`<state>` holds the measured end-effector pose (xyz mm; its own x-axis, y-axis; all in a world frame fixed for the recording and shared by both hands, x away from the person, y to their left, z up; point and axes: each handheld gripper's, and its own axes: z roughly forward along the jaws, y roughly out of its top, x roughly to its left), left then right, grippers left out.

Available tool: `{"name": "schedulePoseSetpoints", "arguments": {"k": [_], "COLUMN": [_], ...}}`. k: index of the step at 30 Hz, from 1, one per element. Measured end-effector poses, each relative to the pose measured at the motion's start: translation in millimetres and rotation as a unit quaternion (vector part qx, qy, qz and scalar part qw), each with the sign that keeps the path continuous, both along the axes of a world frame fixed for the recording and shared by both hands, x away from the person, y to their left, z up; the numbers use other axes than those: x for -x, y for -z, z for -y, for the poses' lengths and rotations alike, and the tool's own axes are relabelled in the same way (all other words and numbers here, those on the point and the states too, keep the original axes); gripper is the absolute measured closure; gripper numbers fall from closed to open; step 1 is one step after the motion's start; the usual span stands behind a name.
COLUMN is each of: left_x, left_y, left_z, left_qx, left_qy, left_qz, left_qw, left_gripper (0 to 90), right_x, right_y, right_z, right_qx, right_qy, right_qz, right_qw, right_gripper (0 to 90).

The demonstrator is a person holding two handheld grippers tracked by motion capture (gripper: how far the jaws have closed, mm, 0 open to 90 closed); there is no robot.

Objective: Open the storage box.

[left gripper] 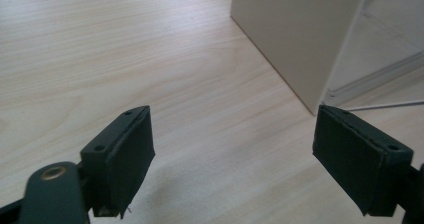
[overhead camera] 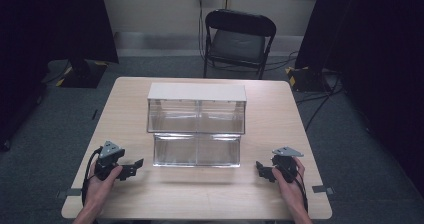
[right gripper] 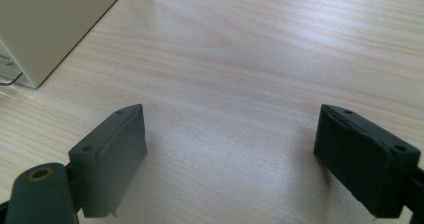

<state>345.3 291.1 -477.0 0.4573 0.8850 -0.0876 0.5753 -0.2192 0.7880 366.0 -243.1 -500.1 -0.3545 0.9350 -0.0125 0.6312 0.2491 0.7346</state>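
Pale wood bench [overhead camera: 200,194] on grey carpet; black chair [overhead camera: 239,39] behind it. Clear two-tier bin [overhead camera: 196,126] mid-bench. Left tool [overhead camera: 131,167] and right tool [overhead camera: 261,171] flank it, both wide, empty.

Clear plastic drawer unit [overhead camera: 196,119] with beige top, upright mid-worktop [overhead camera: 210,194]; two upper drawers shut, lower drawers pulled out toward the person.
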Motion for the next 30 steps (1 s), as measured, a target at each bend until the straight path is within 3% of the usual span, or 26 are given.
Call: {"name": "schedulePoseSetpoints", "arguments": {"k": [5, 9, 12, 15, 20, 30], "left_x": [5.1, 9.0, 9.6, 8.2, 12.9, 14.1], "left_y": [-4.1, -6.2, -7.0, -7.2, -9.4, -9.7], "left_z": [-1.3, 0.8, 4.0, 6.0, 11.4, 27.3], "left_qx": [0.027, 0.031, 0.024, 0.042, 0.037, 0.038], "left_qy": [0.020, 0.039, 0.034, 0.048, 0.083, 0.112], "left_qz": [-0.001, -0.002, -0.001, -0.007, -0.004, 0.006], "left_qw": [0.9994, 0.9987, 0.9991, 0.9979, 0.9959, 0.9930], "left_gripper": [16.5, 16.2, 17.3, 19.1, 19.2, 17.0], "right_x": [0.0, 0.0, 0.0, 0.0, 0.0, 0.0], "right_y": [0.0, 0.0, 0.0, 0.0, 0.0, 0.0], "right_z": [0.0, 0.0, 0.0, 0.0, 0.0, 0.0], "right_qx": [0.000, 0.000, 0.000, 0.000, 0.000, 0.000], "right_qy": [0.000, 0.000, 0.000, 0.000, 0.000, 0.000], "right_qz": [0.000, 0.000, 0.000, 0.000, 0.000, 0.000], "right_qw": [1.0000, 1.0000, 1.0000, 1.0000, 1.0000, 1.0000], "right_gripper": [12.6, 12.6, 12.6, 12.6, 12.6, 12.6]}}
